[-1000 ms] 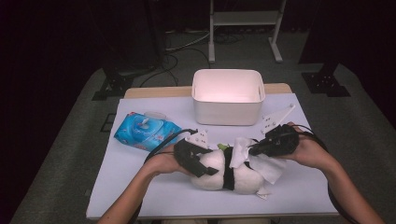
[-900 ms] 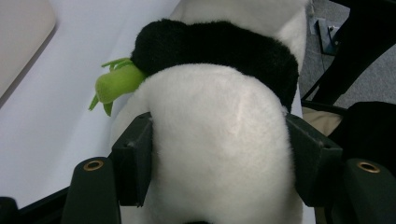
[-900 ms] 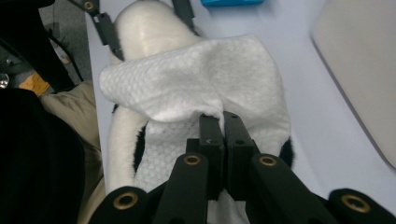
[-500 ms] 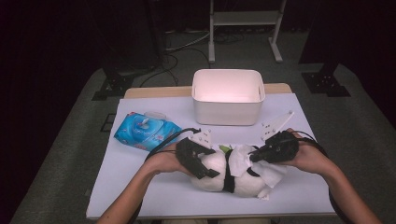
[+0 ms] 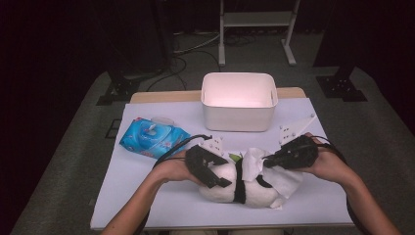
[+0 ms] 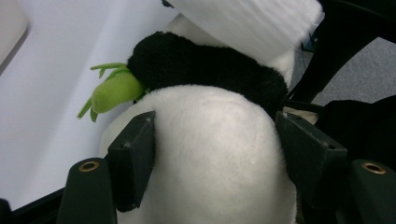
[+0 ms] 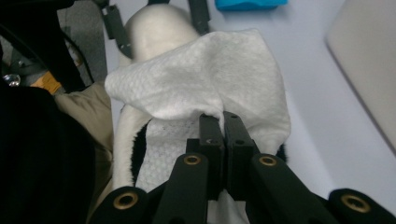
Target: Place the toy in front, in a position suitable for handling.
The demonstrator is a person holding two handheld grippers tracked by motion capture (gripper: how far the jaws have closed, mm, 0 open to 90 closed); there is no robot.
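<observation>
No legible text on anything.

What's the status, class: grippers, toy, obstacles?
Left gripper clamps plush panda. Right gripper shut on white wipe, draped over panda. Nothing obstructing.

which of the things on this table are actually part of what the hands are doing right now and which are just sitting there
In use: plush panda, held by the left gripper; white wipe, pinched by the right gripper.

Lying about: white bin, blue wipes pack.
</observation>
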